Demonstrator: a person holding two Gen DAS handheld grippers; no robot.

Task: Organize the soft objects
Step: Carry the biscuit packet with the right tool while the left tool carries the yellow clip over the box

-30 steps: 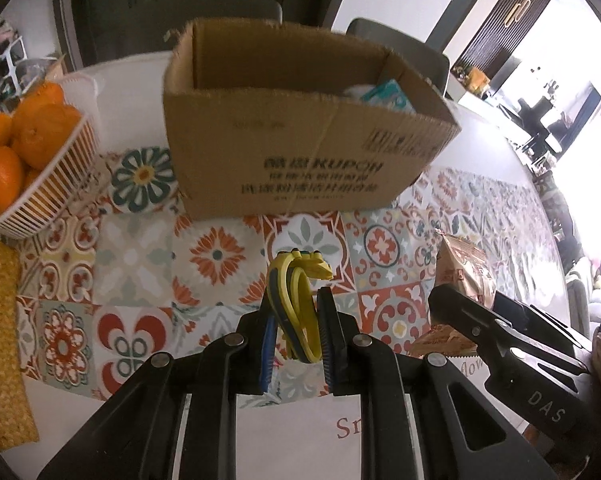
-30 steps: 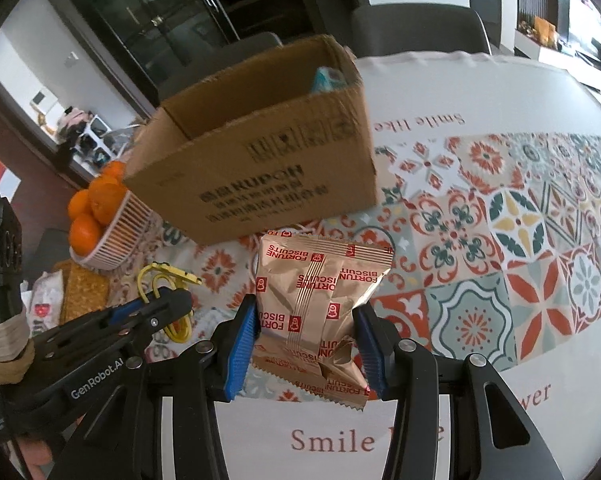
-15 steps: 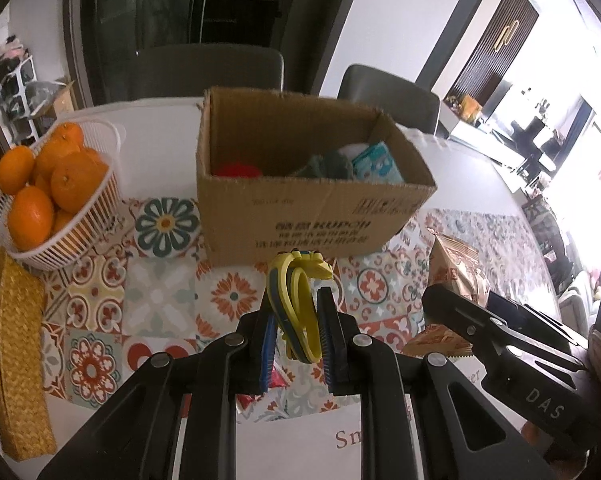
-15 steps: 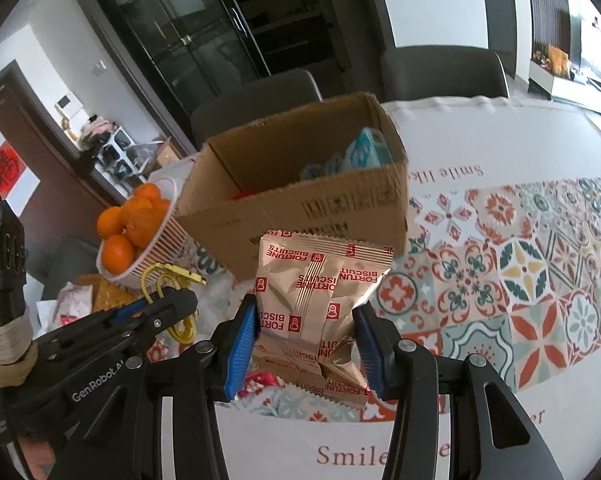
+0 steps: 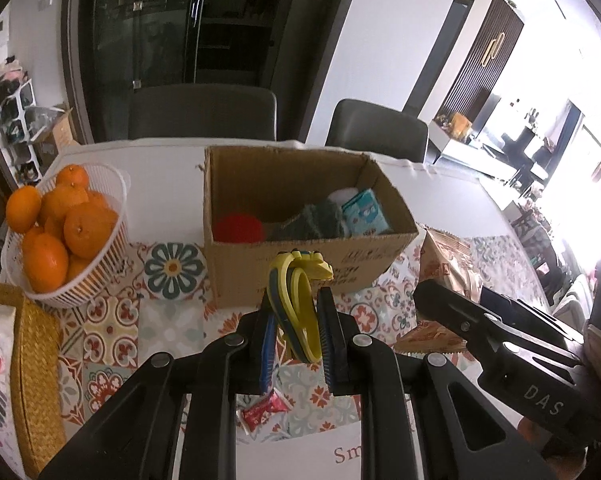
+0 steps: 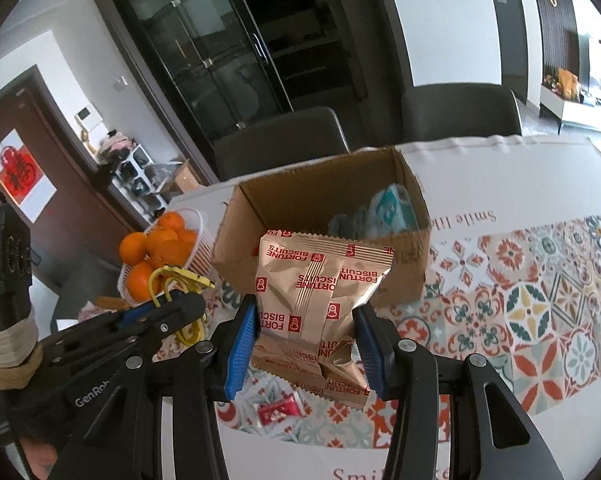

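Observation:
My left gripper (image 5: 298, 328) is shut on a yellow and blue rubbery band (image 5: 298, 300), held above the table in front of an open cardboard box (image 5: 300, 268). The band also shows in the right wrist view (image 6: 176, 284). My right gripper (image 6: 306, 344) is shut on a gold Fortune Biscuits packet (image 6: 320, 288), held up in front of the same box (image 6: 408, 280). The box holds a red ball (image 5: 238, 228), a dark green cloth (image 5: 316, 220) and a teal tissue pack (image 5: 364, 212).
A white basket of oranges (image 5: 60, 232) stands left of the box. A woven mat (image 5: 32, 380) lies at the left edge. A small red sweet wrapper (image 6: 278, 410) lies on the patterned tablecloth (image 6: 540, 312) below the grippers. Dark chairs (image 5: 204, 110) stand behind the table.
Both grippers have risen with their loads. The box now sits lower in both views and its inside shows.

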